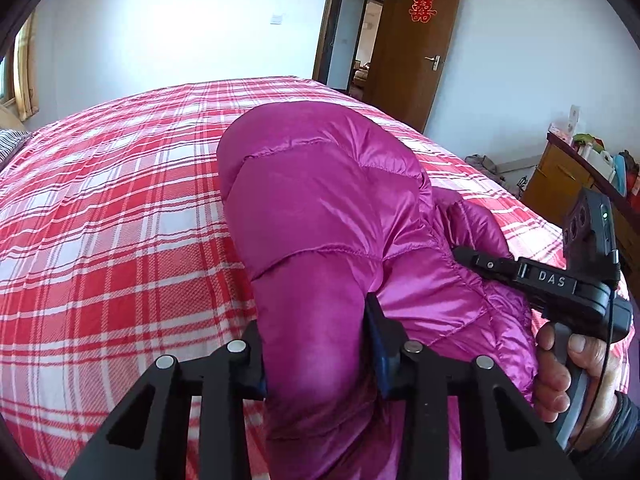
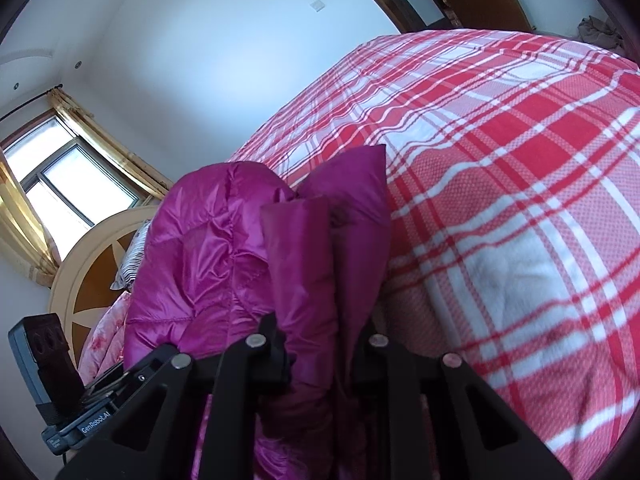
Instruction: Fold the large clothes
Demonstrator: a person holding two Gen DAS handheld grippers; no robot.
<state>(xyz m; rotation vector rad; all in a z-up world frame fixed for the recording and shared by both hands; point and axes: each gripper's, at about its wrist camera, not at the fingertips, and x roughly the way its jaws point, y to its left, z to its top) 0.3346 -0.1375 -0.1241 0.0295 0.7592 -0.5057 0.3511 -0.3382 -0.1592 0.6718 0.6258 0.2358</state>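
A glossy magenta quilted down jacket [image 1: 332,216] lies bunched on the near right part of a bed spread with a red-and-white plaid cover [image 1: 120,208]. Its shiny fabric is puffed between stitched seams and creased into soft folds. The left gripper [image 1: 316,356] has its jaws clamped on a rounded, padded fold of the jacket. In the right wrist view, the right gripper [image 2: 320,360] has its jaws closed on a narrower doubled-over flap of the same jacket [image 2: 224,248], with the plaid cover [image 2: 520,200] stretching away to the right.

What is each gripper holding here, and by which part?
Both grip the magenta down jacket: left gripper on a puffy fold, right gripper on bunched layers; exact part cannot be told.
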